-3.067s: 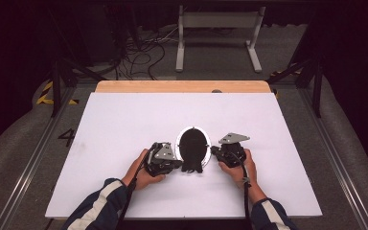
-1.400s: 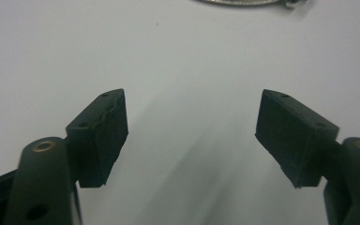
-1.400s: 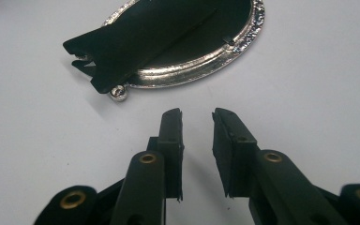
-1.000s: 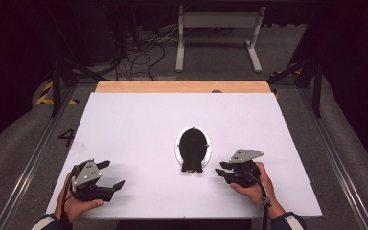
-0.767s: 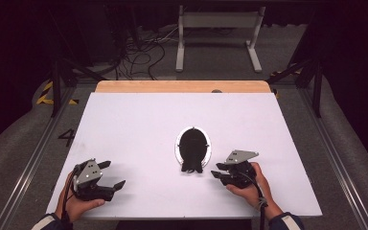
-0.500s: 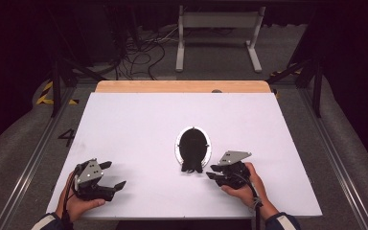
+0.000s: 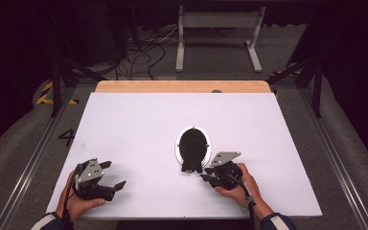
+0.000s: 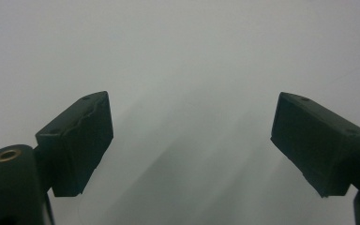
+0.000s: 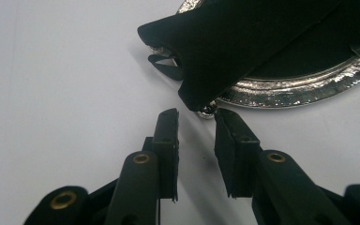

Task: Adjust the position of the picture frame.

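The black cloth (image 7: 192, 151) lies on a silver-rimmed plate (image 7: 178, 149) toward the tabletop's (image 7: 139, 124) near edge, right of middle. The right gripper (image 9: 196, 123), jaws narrowed and just closing on nothing, sits just before the cloth's tip. The left gripper (image 7: 114, 187), near the near-left corner, gapes wide, empty.

White table (image 7: 139, 120); silver-rimmed black purse (image 7: 193, 148) lying right of centre.

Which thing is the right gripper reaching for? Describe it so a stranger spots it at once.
Start at the white table and look just right of its centre, near the front edge. There lies a silver-rimmed oval frame with a black fabric piece across it, its tip just ahead of the right gripper. Nothing else on the table is shiny.
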Motion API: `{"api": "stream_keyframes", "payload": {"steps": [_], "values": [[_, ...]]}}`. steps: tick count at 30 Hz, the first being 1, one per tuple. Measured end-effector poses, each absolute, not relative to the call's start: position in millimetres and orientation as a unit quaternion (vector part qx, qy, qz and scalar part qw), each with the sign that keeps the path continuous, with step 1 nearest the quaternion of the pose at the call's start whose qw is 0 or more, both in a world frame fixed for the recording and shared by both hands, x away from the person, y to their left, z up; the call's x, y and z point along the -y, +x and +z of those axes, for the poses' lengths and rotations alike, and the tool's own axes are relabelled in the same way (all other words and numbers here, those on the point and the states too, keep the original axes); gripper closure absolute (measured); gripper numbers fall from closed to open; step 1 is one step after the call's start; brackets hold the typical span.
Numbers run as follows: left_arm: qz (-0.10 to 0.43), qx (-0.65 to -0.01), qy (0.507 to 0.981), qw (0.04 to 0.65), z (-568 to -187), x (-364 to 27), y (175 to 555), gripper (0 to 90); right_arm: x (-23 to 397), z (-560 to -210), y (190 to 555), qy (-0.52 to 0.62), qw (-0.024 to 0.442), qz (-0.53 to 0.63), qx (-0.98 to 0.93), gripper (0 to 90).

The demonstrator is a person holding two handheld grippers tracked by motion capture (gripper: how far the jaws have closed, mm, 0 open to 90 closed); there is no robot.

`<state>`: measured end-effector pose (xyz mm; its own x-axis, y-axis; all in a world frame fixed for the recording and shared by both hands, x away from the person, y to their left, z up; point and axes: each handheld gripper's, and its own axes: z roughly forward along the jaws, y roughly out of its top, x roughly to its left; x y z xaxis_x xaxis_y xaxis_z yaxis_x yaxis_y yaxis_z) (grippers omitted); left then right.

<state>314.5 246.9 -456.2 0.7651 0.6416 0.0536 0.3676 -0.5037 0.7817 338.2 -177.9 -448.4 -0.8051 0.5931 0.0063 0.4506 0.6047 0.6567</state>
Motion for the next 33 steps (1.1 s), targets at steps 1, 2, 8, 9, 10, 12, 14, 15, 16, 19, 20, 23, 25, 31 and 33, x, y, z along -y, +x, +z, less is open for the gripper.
{"api": "stream_keyframes", "payload": {"steps": [1,2,8,9,10,12,14,15,16,19,20,23,25,31,33], "values": [[0.172,-0.297,0.851,0.399,-456,-247,315,13.6,177,-449,339,0.294,0.108,0.33,-0.89,70.9],[0.171,-0.297,0.85,0.399,-456,-247,315,13.6,176,-449,339,0.297,0.107,0.332,-0.889,71.1],[0.166,-0.296,0.852,0.398,-458,-245,315,13.5,175,-450,344,0.304,0.098,0.343,-0.883,71.6],[0.164,-0.297,0.852,0.399,-458,-245,316,13.3,175,-450,345,0.308,0.092,0.347,-0.881,71.0],[0.164,-0.297,0.852,0.399,-458,-245,316,13.1,175,-450,345,0.308,0.092,0.347,-0.881,71.0],[0.158,-0.3,0.851,0.402,-458,-245,316,12.8,178,-452,347,0.317,0.08,0.359,-0.874,70.6],[0.156,-0.3,0.851,0.402,-459,-244,316,12.6,178,-452,348,0.317,0.078,0.361,-0.873,70.2],[0.156,-0.3,0.851,0.402,-459,-244,316,12.5,178,-452,348,0.317,0.078,0.361,-0.873,70.2],[0.155,-0.297,0.853,0.4,-459,-244,317,12.4,179,-452,349,0.322,0.074,0.368,-0.869,69.3],[0.152,-0.297,0.854,0.4,-460,-243,318,12.5,181,-453,351,0.33,0.059,0.38,-0.862,67.9],[0.151,-0.296,0.855,0.399,-461,-243,318,12.4,181,-453,352,0.334,0.054,0.384,-0.859,67.4],[0.148,-0.297,0.856,0.396,-462,-241,319,12.3,183,-455,355,0.346,0.034,0.399,-0.849,63.0],[0.147,-0.297,0.86,0.387,-464,-239,319,12.1,184,-456,356,0.353,0.022,0.407,-0.842,61.1],[0.146,-0.295,0.863,0.383,-465,-235,321,12.1,193,-463,368,0.386,-0.047,0.442,-0.809,59.4],[0.145,-0.296,0.864,0.381,-466,-234,321,12.1,195,-464,370,0.396,-0.064,0.449,-0.798,57.8]]}}
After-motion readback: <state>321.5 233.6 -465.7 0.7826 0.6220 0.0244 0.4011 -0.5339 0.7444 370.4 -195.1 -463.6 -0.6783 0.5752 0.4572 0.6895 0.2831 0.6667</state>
